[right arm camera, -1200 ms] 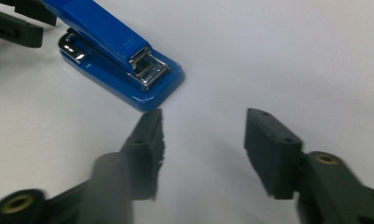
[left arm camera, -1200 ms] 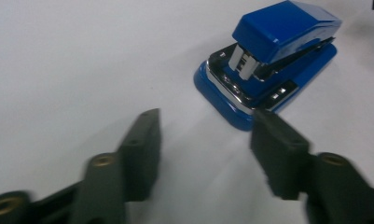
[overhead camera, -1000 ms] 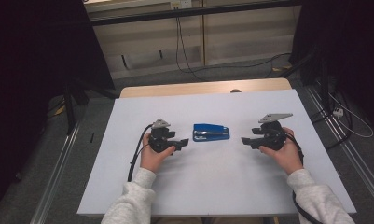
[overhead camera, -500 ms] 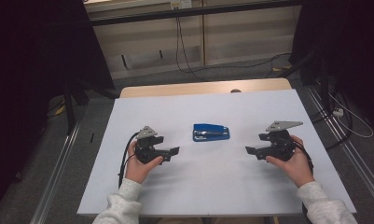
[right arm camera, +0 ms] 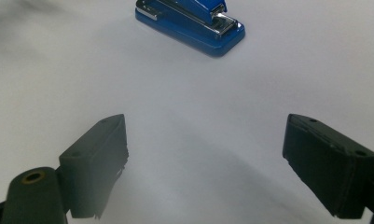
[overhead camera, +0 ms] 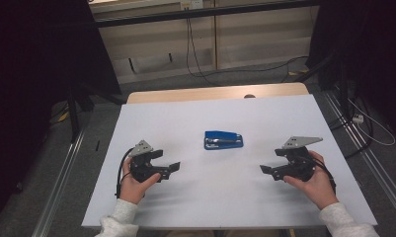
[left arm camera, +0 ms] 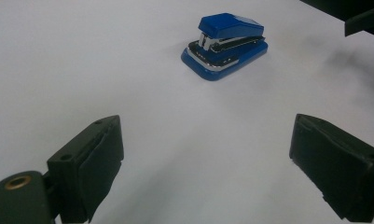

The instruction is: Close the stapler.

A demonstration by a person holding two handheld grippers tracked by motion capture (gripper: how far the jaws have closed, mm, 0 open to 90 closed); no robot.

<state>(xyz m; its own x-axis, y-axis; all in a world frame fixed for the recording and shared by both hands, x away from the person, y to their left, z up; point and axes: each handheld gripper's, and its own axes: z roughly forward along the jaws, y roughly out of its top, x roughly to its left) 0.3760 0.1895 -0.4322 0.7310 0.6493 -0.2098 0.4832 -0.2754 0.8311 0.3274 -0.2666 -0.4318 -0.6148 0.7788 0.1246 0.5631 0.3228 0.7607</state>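
Blue stapler (overhead camera: 223, 139) lies flat near the middle of the white table (overhead camera: 210, 207), a bit toward the far side, long axis running L–R in the high view. In my left gripper view the stapler (left arm camera: 225, 44) sits up ahead, slightly right of centre, metal nose toward me; in my right gripper view it (right arm camera: 190, 23) is at the top edge, w/ chrome showing along the arm. Nothing touches it.

My left gripper (overhead camera: 172, 168) is near the table's L-front area, jaws spread wide, nothing between them, well apart from the stapler. My right gripper (overhead camera: 264, 170) is at the R-front, also released w/ jaws wide and empty, grey plate on top. Both point inward toward each other. Bare wooden tabletop edge (overhead camera: 185, 95) shows beyond the white sheet.
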